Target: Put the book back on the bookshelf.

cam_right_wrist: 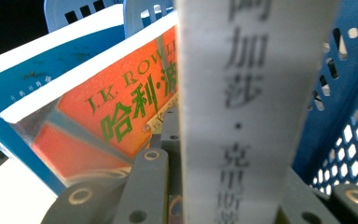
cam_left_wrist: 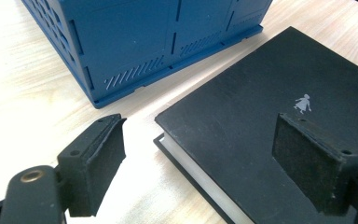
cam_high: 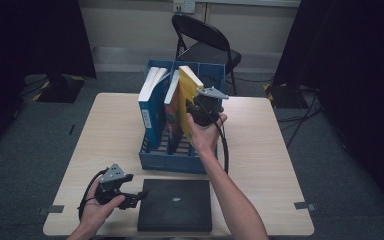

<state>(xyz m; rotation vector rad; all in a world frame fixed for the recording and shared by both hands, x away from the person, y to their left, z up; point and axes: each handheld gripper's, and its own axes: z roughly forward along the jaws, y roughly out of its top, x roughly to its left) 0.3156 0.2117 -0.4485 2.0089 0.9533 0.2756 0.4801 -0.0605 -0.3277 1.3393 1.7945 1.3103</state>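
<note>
perforated plastic book crate [cam_high: 172, 161]: solid blue, slotted walls
flat hardcover book [cam_high: 176, 205]: matte black, tiny silver figure on the cover
tall paperback [cam_high: 187, 100]: yellow cover, white spine with dark characters
middle paperback [cam_right_wrist: 116, 112]: orange-red, green lettering
wooden table [cam_high: 115, 130]: pale beige grain

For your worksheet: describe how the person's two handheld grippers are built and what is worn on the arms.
Both the left gripper and right gripper are black, each topped by a grey three-cornered plate and trailing a black cable. The left gripper's jaws end in flat, dark rectangular pads, with brass-coloured rivets at the joints. The forearms are bare.
</note>
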